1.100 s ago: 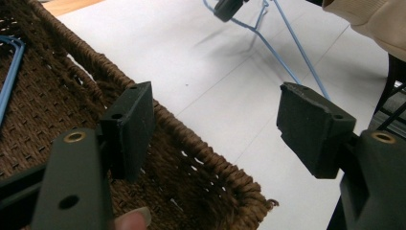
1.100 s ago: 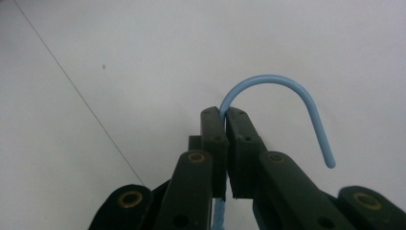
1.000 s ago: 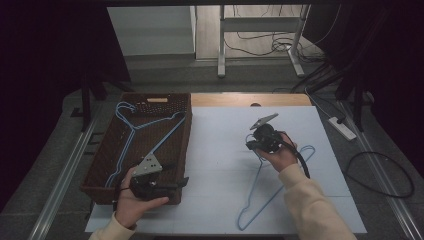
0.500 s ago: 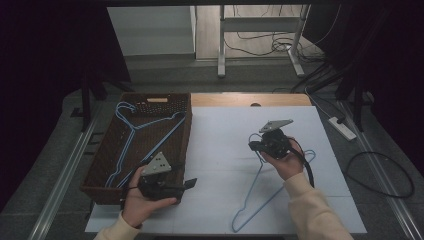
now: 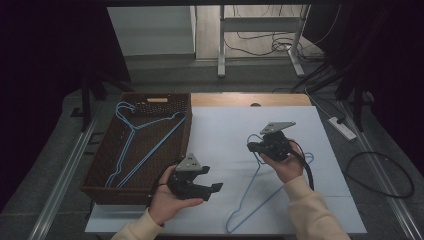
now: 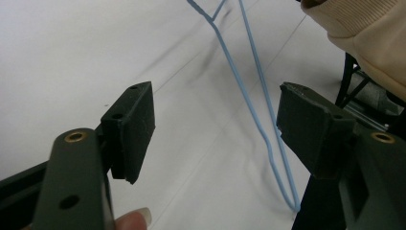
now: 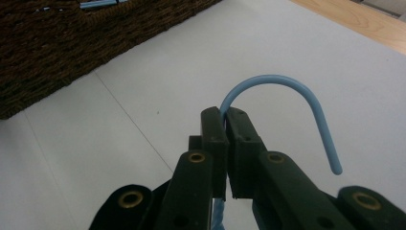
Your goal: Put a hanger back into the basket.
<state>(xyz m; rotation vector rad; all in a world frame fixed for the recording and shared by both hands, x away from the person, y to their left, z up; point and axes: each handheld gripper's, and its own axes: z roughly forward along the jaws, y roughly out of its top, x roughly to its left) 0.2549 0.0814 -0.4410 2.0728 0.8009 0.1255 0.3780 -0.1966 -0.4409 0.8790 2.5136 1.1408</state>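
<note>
High view: the right tongs (image 5: 251, 145) clamp the neck of a blue hanger (image 5: 260, 192) just below its hook, to the right of the basket (image 5: 100, 170) on the white desk (image 5: 225, 130). Its frame trails toward the near desk edge. The left tongs (image 5: 212, 180), jaws apart and empty, sit just right of the basket's near corner, pointing toward that hanger. A second hanger (image 5: 135, 142) lies inside the basket.
</note>
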